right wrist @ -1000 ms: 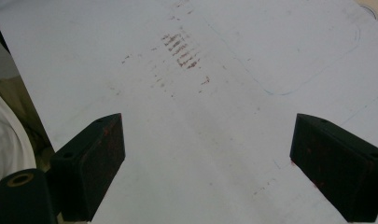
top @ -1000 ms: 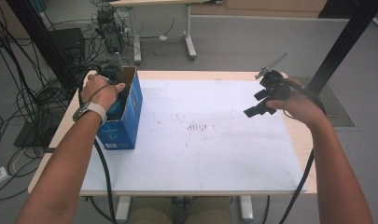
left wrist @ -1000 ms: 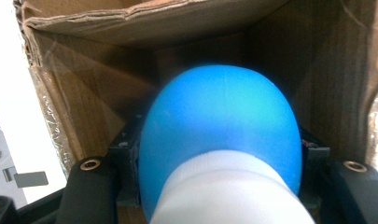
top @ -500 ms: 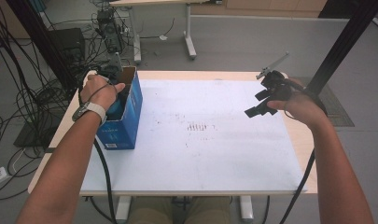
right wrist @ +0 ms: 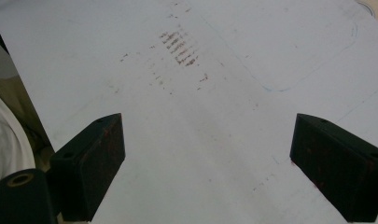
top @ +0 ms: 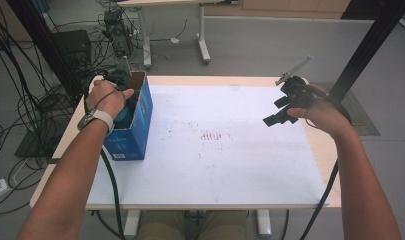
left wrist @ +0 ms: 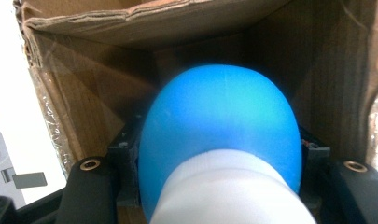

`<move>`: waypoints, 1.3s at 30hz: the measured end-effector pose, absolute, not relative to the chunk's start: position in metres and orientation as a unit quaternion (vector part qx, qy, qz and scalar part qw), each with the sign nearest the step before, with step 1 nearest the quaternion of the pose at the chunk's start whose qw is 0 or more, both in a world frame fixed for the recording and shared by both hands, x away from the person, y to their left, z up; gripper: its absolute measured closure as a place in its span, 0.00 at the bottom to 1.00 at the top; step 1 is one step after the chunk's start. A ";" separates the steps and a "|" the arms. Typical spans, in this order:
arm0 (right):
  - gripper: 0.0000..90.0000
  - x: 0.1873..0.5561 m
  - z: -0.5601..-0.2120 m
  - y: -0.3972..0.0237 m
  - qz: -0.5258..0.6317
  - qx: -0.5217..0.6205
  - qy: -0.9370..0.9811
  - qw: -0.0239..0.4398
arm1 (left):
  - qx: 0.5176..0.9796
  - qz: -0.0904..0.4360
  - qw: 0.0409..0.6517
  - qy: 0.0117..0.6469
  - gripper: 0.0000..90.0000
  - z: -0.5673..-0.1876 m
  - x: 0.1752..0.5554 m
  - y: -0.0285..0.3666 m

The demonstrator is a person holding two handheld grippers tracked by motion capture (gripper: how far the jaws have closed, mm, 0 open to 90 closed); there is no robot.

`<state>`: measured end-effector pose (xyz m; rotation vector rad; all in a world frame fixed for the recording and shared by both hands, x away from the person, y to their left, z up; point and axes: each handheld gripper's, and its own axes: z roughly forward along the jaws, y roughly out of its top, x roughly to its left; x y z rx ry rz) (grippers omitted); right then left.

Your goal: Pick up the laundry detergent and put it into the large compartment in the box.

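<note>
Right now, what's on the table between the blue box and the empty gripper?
Nothing stands there. In the high view, just the white sheet with faint brown marks lies between the blue box and the right gripper.

Black two-jaw grippers with brass-ringed screw holes, trailing black cables; white wristband [top: 101, 118] on left wrist; bare forearms.

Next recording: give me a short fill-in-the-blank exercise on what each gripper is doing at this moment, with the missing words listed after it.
1. The left gripper is lowered into the open blue cardboard ____.
2. Its jaws are shut on a rounded object that is white and ____.
3. The right gripper hangs above the white table cover with its jaws ____.
4. Between the right gripper's jaws there is ____.

Missing words: box; blue; open; nothing
</note>
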<state>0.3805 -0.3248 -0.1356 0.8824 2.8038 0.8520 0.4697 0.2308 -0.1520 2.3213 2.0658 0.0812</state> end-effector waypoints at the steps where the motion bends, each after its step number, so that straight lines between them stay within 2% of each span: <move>1: 0.11 0.380 -0.136 -0.325 0.278 0.288 0.916 0.041 | 0.747 0.025 0.015 0.664 0.41 -0.152 0.470 0.231; 39: 0.11 0.383 -0.135 -0.323 0.278 0.285 0.917 0.040 | 0.745 0.025 0.018 0.666 0.41 -0.152 0.469 0.233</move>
